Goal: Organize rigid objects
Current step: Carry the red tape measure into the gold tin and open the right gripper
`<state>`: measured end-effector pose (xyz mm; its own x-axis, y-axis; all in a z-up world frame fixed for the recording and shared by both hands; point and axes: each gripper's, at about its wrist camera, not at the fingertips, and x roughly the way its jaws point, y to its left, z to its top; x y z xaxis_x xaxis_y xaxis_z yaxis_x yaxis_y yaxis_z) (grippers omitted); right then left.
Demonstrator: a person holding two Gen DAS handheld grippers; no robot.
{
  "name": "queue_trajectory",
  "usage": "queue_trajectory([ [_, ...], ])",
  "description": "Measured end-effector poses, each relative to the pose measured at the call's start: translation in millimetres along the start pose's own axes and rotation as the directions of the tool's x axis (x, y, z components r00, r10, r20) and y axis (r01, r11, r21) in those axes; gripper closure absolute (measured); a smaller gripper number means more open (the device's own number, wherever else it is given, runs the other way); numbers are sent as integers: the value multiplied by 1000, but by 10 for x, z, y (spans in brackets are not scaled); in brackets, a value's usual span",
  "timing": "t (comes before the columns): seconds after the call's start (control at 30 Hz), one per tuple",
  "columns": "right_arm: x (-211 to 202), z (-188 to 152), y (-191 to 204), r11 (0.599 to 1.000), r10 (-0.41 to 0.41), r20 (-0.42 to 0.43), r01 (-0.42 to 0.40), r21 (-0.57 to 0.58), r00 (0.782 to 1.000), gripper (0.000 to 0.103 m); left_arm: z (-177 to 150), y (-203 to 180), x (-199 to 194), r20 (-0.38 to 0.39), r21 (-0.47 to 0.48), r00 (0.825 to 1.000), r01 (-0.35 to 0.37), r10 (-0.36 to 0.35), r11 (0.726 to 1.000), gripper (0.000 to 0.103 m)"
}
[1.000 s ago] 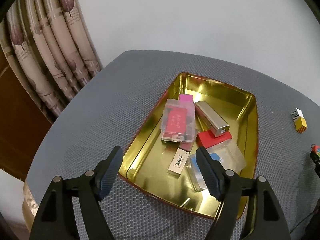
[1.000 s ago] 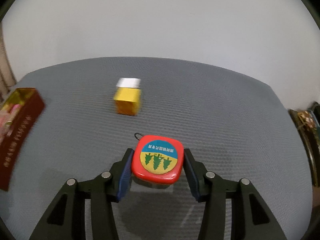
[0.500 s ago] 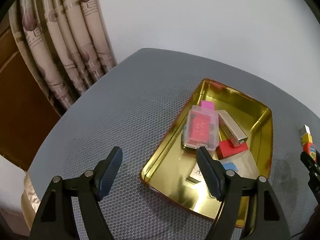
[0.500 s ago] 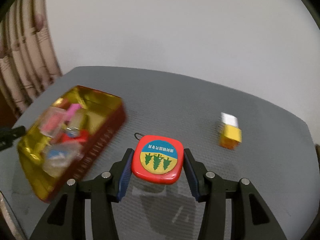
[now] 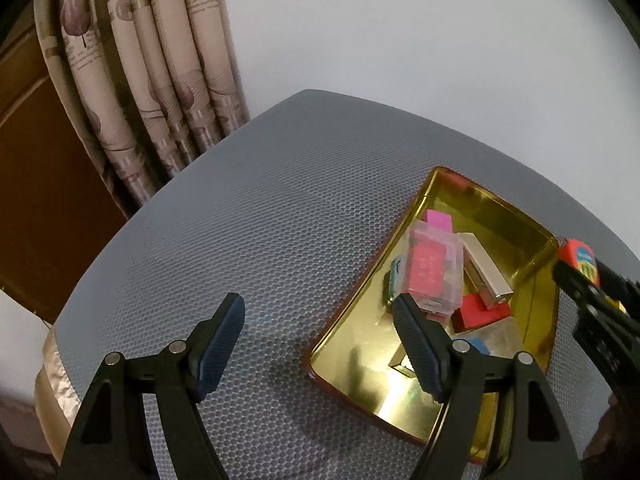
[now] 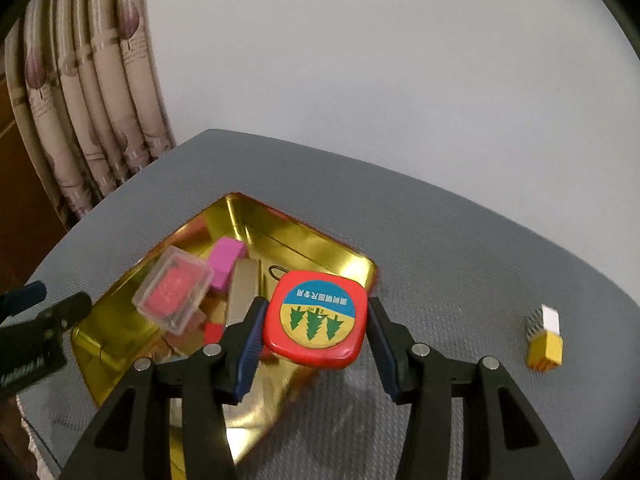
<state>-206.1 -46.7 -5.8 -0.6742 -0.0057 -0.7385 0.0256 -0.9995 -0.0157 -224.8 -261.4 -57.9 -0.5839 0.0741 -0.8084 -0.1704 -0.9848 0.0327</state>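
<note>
While the left claw [image 5: 318,344] gapes empty, the right claw [image 6: 314,322] clamps the squarish tape measure [image 6: 316,318], face up.

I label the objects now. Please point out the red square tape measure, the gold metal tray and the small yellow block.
red square tape measure [image 6: 316,316], right wrist view, round label
gold metal tray [image 6: 320,246], right wrist view, far wall
small yellow block [image 6: 546,350], right wrist view, yellow side

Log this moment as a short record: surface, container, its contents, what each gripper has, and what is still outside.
surface: grey mesh table
container: gold tin tray
in tray: clear case with red insert, pink block, silver bar, red block
right gripper: shut on red tape measure, over the tray
left gripper: open, empty
outside: yellow and white block
</note>
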Motion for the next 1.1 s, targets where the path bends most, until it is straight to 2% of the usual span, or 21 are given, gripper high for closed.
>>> queue_trajectory([
  [0.3,490,214,204,1000,-22,-61,22,-17,998,53,27,89,-7,9,-1,1000,-14,14,1000,29],
  [0.57,750,204,102,1000,-16,-134,15,-8,991,53,53,172,48,-4,-22,999,-34,34,999,29],
  [0.87,784,166,45,1000,-29,-144,29,1,989,53,33,234,81,-13,-21,999,-31,31,999,29],
  [1.1,579,131,26,998,-58,-108,57,-11,992,49,26,241,62,-11,-17,1000,-22,21,1000,29],
])
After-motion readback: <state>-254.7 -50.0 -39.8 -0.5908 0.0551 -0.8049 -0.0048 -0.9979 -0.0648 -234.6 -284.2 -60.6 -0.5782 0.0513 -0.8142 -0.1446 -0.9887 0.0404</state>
